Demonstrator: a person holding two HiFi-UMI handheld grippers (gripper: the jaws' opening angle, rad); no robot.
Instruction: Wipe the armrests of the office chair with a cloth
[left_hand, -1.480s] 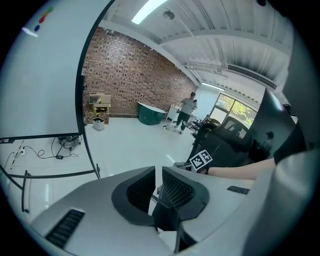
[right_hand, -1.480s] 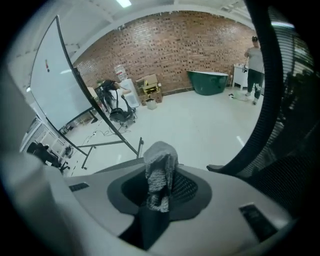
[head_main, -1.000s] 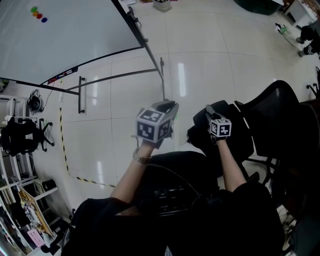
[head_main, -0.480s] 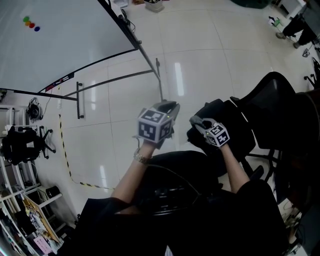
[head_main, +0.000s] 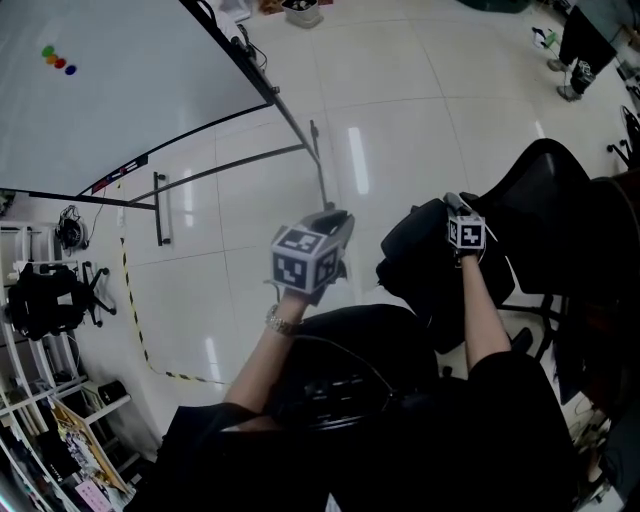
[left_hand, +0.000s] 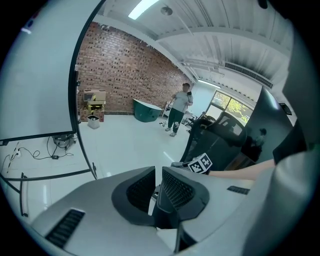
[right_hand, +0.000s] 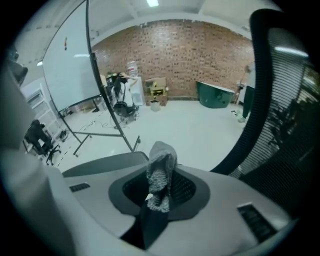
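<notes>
A black office chair (head_main: 440, 262) stands at the right, its mesh backrest (head_main: 555, 205) beyond the seat. My right gripper (head_main: 451, 201) hovers over the chair's near side and is shut on a grey knitted cloth (right_hand: 161, 172) that sticks up from between its jaws. In the right gripper view the backrest (right_hand: 282, 105) curves up the right side. I cannot pick out the armrests. My left gripper (head_main: 337, 222) is held over the floor to the left of the chair. Its jaws (left_hand: 158, 186) are shut with nothing between them.
A large whiteboard (head_main: 110, 80) on a black wheeled frame (head_main: 230, 160) stands at the far left. Black-and-yellow floor tape (head_main: 135, 320) and shelving (head_main: 40, 300) lie at the left edge. A person (left_hand: 179, 109) stands far off near a brick wall. More dark chairs (left_hand: 225, 135) are at the right.
My right gripper, first tilted left over the seat, has swung right and farther away toward the backrest with the cloth. The left gripper has barely moved.
</notes>
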